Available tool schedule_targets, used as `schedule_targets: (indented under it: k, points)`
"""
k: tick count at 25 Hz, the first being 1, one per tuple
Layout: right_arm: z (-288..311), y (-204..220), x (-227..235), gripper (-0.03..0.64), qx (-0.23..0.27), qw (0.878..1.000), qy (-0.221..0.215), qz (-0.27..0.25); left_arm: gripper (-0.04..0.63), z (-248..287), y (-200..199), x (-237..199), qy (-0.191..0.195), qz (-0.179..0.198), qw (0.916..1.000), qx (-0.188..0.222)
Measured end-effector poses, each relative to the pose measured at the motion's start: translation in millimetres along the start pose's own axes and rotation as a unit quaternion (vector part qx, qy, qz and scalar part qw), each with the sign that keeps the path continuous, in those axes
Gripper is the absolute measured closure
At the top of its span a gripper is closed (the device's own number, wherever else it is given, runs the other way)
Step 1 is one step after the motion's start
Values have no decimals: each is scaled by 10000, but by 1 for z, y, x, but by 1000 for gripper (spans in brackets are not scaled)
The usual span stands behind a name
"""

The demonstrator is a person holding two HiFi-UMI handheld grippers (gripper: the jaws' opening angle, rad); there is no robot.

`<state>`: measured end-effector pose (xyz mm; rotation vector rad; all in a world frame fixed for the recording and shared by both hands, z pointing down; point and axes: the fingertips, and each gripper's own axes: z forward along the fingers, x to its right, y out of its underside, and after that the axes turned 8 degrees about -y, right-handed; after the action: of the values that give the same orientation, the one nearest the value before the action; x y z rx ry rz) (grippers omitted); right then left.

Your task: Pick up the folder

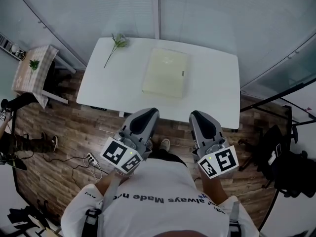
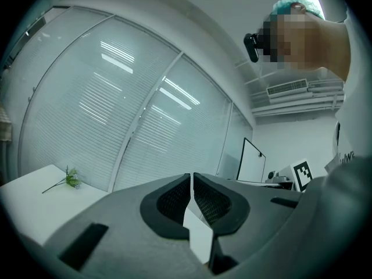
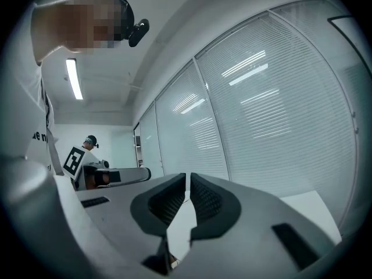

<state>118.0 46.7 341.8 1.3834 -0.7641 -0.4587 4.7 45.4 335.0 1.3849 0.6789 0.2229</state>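
Head view: the folder [image 1: 166, 72] lies flat on the bench [image 1: 217, 98]. You hold left gripper [image 1: 148, 115] and right gripper [image 1: 198, 116] short of the folder, fingers pinched together and empty (only approaching, I'd judge).

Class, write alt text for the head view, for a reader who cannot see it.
A pale folder lies flat on a white table, with a green sprig near the far left corner. At the near edge, a person holds the left hand-held gripper and right hand-held gripper, both shut and empty.

The white table [image 1: 217, 95] lay bare on all 4 sides of the folder [image 1: 166, 72], with only 1 green sprig [image 1: 117, 42] at its far left corner.
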Motion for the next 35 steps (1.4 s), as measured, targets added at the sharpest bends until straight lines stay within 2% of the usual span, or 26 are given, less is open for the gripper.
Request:
schedule_targets:
  k: [12,30,35]
  points:
    - [53,4,30,589,-100,9999,-21,35,572,43,-6,-47,-3,-67,10000,-59]
    - [226,-18,89,589,-221,9996,85,-128,572,138,-60,-192,201,-176,9996,3]
    - [250,-26,101,589,-178,9994,235,-176,572,156,-70,-212,379,-171,9991,-6]
